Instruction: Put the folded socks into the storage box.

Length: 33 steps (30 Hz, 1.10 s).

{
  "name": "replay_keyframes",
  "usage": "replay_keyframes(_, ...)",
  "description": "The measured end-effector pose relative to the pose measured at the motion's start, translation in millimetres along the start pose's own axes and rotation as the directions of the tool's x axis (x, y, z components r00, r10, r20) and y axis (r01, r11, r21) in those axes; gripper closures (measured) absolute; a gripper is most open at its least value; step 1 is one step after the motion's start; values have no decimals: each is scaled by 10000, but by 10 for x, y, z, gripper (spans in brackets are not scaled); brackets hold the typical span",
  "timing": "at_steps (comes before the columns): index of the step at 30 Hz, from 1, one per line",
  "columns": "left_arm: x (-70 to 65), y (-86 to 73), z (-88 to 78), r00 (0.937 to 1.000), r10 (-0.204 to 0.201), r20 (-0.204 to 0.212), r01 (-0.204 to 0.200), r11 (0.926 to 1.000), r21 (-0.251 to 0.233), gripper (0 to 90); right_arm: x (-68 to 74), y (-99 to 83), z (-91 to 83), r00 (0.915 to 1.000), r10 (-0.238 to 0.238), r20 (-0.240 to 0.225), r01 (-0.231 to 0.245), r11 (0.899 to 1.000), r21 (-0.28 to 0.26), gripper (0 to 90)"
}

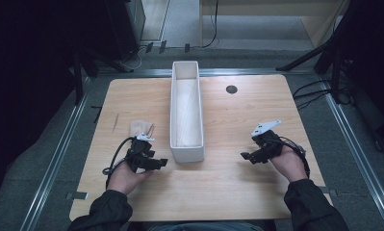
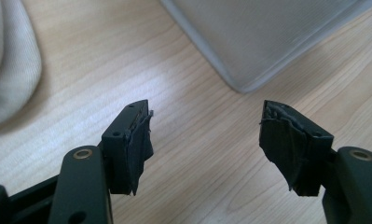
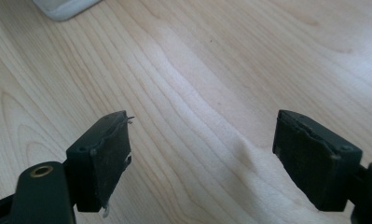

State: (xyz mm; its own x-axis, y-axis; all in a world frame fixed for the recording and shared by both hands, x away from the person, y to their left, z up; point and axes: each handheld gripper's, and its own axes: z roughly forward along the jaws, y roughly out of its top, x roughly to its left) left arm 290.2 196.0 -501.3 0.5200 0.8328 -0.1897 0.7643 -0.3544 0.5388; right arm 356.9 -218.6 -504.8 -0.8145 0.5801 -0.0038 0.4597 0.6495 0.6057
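A long white rectangular bin (image 1: 186, 110) stands lengthwise down the middle of the wooden table (image 1: 228, 183). A small beige folded cloth (image 1: 140, 128) lies left of it. My left gripper (image 1: 161, 162) rests low on the table just below the cloth, pointing toward the bin's near corner, jaws open with nothing between them. In the left gripper view my left gripper (image 2: 204, 135) faces the bin's corner (image 2: 258, 51), and the cloth (image 2: 9, 65) sits at the upper left. My right gripper (image 1: 245, 156) is right of the bin, open and empty; the right gripper view has it (image 3: 202, 140) over bare wood.
A round dark grommet hole (image 1: 231, 89) sits at the table's far right part. The bin's corner (image 3: 65, 7) peeks in at the top left of the right gripper view. Metal rails and cables run along the floor beside the table.
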Motion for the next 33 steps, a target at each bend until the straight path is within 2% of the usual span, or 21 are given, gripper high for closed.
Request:
replay_keyframes(2,1,-4,-4,9999,88,84,-89,9999,133,394,-4,2,-19,10000,17,1,-17,10000,-91,190)
replay_keyframes(5,20,-18,3,9999,89,100,-92,9994,320,372,-18,17,-78,9998,63,-184,-67,9997,-229,214)
replay_keyframes(8,56,-17,-32,9998,-187,93,187,9998,-37,332,-43,66,-111,9968,618,-504,-641,9969,-447,250)
replay_keyframes(9,56,-17,-32,9998,-187,93,187,9998,-37,330,-47,77,-120,9966,601,-565,-631,9965,-543,250)
replay_keyframes(10,79,-18,-55,9990,-352,262,354,9993,-84,343,-38,81,-122,9978,446,-499,-476,9970,-606,250)
replay_keyframes(11,79,-18,-55,9990,-352,262,354,9993,-84,346,-24,84,-122,9990,245,-374,-266,9980,-578,249)
replay_keyframes(12,86,-21,-60,9990,-388,229,390,9992,-56,346,-24,84,-122,9990,245,-374,-266,9980,-578,249)
replay_keyframes(13,103,-30,-66,9994,-333,123,334,9994,-29,342,5,85,-111,9995,-11,-325,-4,9989,-476,248)
replay_keyframes(18,135,-21,-75,9993,-341,153,341,9994,39,321,39,87,-104,9988,-375,-305,361,9983,-462,236)
replay_keyframes(21,142,-5,-76,9989,-440,163,440,9990,-4,320,37,69,-134,9984,-535,-188,522,9966,-633,226)
replay_keyframes(24,141,3,-93,9985,-419,350,425,9990,-145,378,32,47,-152,9983,-518,-283,500,9969,-610,219)
replay_keyframes(33,193,7,-109,9976,-548,416,555,9983,-173,358,38,26,-135,9973,-624,-383,609,9974,-398,208)
